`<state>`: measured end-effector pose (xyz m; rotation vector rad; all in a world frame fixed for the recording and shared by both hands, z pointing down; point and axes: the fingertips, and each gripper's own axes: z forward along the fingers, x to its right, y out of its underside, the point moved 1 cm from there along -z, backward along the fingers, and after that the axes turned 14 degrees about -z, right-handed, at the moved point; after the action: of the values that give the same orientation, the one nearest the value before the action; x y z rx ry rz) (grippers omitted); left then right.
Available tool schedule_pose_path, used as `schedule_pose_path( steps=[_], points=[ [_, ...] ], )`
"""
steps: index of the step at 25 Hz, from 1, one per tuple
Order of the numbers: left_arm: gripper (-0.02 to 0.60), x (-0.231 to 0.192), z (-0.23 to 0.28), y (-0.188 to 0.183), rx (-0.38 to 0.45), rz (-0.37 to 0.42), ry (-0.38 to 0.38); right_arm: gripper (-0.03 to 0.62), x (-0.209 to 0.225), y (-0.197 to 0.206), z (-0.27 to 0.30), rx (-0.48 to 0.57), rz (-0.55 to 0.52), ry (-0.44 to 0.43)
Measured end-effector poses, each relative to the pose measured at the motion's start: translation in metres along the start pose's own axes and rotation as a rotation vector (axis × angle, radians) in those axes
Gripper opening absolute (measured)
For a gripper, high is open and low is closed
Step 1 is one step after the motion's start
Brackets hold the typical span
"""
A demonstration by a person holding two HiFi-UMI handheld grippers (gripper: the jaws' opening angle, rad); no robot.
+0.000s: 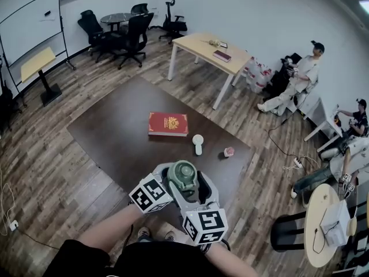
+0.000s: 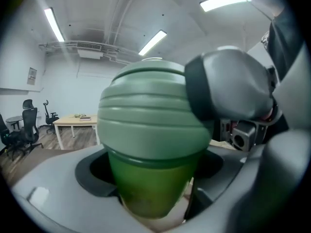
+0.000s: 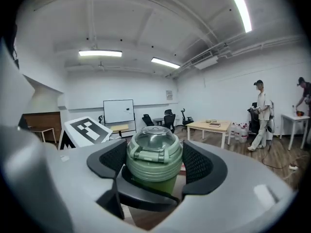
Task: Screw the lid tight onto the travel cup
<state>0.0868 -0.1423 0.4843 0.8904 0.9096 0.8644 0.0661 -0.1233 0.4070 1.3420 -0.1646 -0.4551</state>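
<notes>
A green travel cup (image 1: 183, 176) with its pale green lid (image 3: 154, 152) on top is held in the air close to me, over the near edge of the dark table (image 1: 115, 137). My left gripper (image 2: 150, 178) is shut on the cup's darker green body (image 2: 148, 188), low down. My right gripper (image 3: 154, 161) comes in from the other side, its black pads (image 3: 197, 164) set against both sides of the ribbed lid. The lid's clear dome faces up. In the head view the left gripper (image 1: 173, 184) and right gripper (image 1: 193, 190) meet around the cup.
On the dark table lie a red book (image 1: 168, 124), a small white object (image 1: 198, 143) and a small pink object (image 1: 229, 152). A light wooden table (image 1: 210, 51) and office chairs (image 1: 130, 30) stand beyond. People sit at the right wall (image 1: 297, 77).
</notes>
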Motion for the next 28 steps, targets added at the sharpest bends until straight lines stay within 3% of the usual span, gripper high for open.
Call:
schedule_pose_path(
  steps=[3, 5, 8, 11, 13, 16, 19, 22, 25, 28],
  points=[
    [0.411, 0.001, 0.002, 0.001, -0.008, -0.007, 0.011, 0.374, 0.001, -0.001, -0.002, 0.014, 0.002, -0.037],
    [0.412, 0.003, 0.0, 0.0, 0.011, -0.052, 0.053, 0.374, -0.003, -0.007, -0.007, 0.077, -0.034, -0.122],
    [0.412, 0.013, -0.009, -0.004, 0.033, -0.087, 0.181, 0.383, -0.009, -0.016, -0.017, 0.186, -0.148, -0.357],
    [0.411, 0.034, -0.021, -0.002, -0.014, -0.042, 0.323, 0.388, -0.002, -0.013, -0.031, 0.233, -0.213, -0.647],
    [0.411, 0.046, -0.025, 0.003, -0.068, 0.009, 0.371, 0.388, -0.003, -0.007, -0.037, 0.211, -0.242, -0.823],
    [0.411, 0.055, -0.026, 0.006, -0.104, 0.04, 0.393, 0.397, -0.009, -0.006, -0.036, 0.188, -0.257, -0.957],
    [0.408, 0.044, -0.027, -0.002, -0.061, 0.001, 0.345, 0.383, -0.011, -0.016, -0.026, 0.215, -0.219, -0.918],
    [0.407, 0.028, -0.026, -0.011, 0.004, -0.049, 0.264, 0.376, -0.01, -0.023, -0.015, 0.257, -0.15, -0.724],
    [0.408, 0.015, -0.023, -0.01, 0.02, -0.087, 0.191, 0.373, -0.011, -0.019, -0.006, 0.222, -0.113, -0.499],
    [0.411, 0.008, -0.02, -0.002, 0.013, -0.112, 0.168, 0.374, -0.013, -0.01, 0.0, 0.179, -0.095, -0.417]
  ],
)
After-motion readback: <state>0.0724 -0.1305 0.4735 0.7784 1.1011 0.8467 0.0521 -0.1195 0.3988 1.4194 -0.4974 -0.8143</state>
